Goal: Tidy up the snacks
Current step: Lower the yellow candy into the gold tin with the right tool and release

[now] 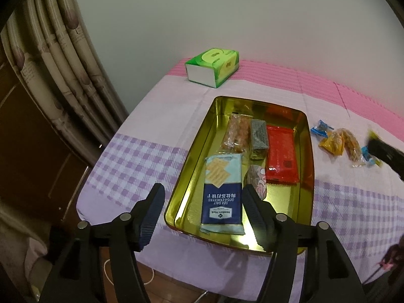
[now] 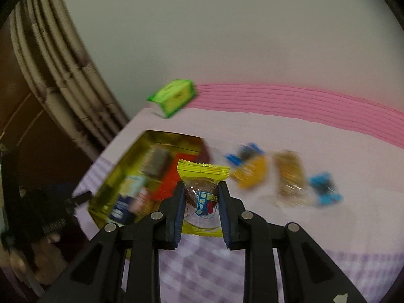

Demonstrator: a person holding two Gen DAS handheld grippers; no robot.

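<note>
The right claw [image 2: 200,197] was clenched on a yellow-edged snack packet [image 2: 202,189] at the centre of its frame, lifted clear of the checked desk [image 2: 202,265], probably bound for the gold tin tray [image 1: 192,166] at left. The left claw [image 1: 202,214] hung spread wide and empty over the tray's near end, above the soda crackers [image 1: 222,197]. Loose snacks [image 1: 338,141] waited at right.

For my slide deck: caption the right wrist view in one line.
Right tool clamps a yellow-wrapped snack above the checked cloth, gold tray to its left.
</note>
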